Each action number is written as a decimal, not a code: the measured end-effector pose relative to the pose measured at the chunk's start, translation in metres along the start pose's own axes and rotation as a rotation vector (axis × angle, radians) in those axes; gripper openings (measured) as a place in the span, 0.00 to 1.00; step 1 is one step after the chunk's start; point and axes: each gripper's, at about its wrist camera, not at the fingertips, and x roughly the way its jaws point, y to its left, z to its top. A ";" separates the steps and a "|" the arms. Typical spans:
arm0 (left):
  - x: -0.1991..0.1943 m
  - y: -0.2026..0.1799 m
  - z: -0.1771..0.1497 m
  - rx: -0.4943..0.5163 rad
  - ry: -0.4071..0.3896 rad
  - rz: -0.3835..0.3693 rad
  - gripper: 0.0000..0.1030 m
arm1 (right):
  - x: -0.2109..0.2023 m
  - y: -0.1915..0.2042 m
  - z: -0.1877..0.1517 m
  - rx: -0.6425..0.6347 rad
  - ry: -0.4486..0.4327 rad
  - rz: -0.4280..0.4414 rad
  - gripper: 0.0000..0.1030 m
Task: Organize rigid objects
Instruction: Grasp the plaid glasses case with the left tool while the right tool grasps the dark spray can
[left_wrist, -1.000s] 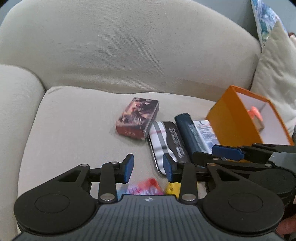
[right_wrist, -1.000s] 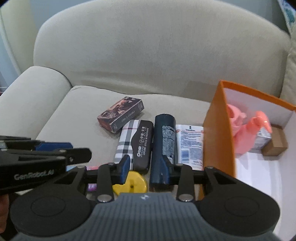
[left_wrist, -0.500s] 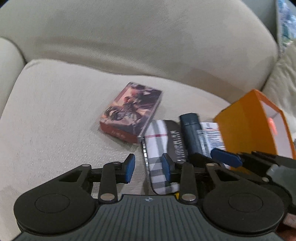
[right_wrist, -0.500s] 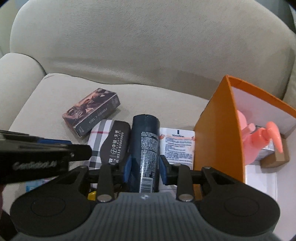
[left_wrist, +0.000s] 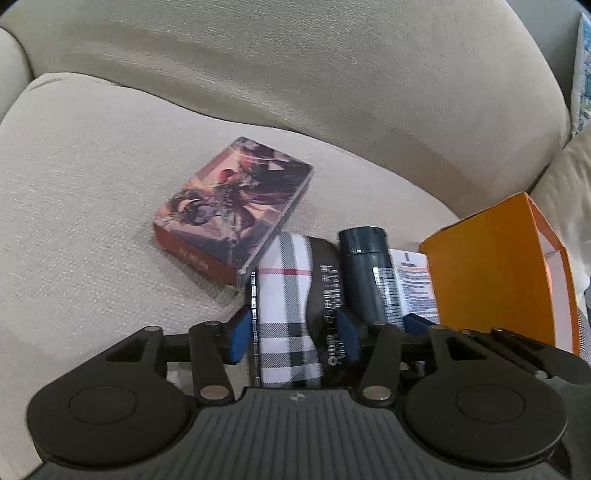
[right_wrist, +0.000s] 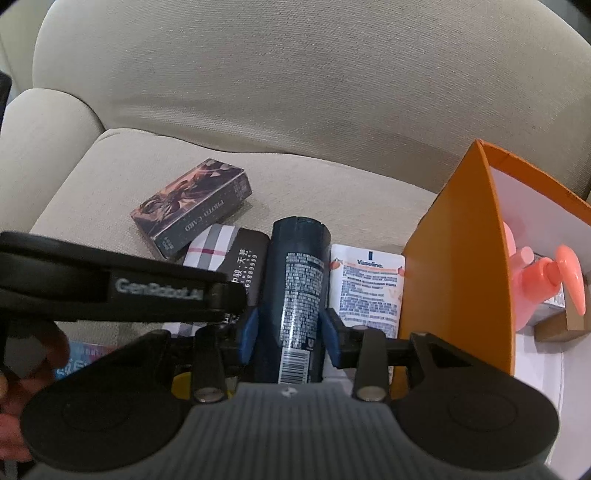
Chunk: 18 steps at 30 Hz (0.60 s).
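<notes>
Both claws have dropped onto the sofa (left_wrist: 92, 192): our left claw (left_wrist: 291, 338) straddles the plaid case (left_wrist: 284, 314), our right claw (right_wrist: 290, 334) brackets the can (right_wrist: 297, 291) beside the orange box (right_wrist: 458, 266), neither clenched.

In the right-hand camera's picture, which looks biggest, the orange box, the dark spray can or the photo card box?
Largest to smallest as seen:
1. orange box
2. dark spray can
3. photo card box
The can lies nearer the camera, so ranks two and three are unsure.

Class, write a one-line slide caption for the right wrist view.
Right gripper straddles a dark spray can beside the orange box.
</notes>
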 end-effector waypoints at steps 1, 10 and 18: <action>-0.002 -0.001 0.001 0.000 -0.001 0.003 0.52 | 0.001 0.000 0.000 0.000 -0.002 -0.001 0.41; -0.037 0.006 -0.006 0.009 -0.053 0.036 0.26 | -0.009 -0.004 0.001 0.037 -0.006 0.056 0.38; -0.031 0.014 0.001 -0.053 -0.011 0.023 0.29 | -0.001 -0.009 0.010 0.052 0.017 0.089 0.40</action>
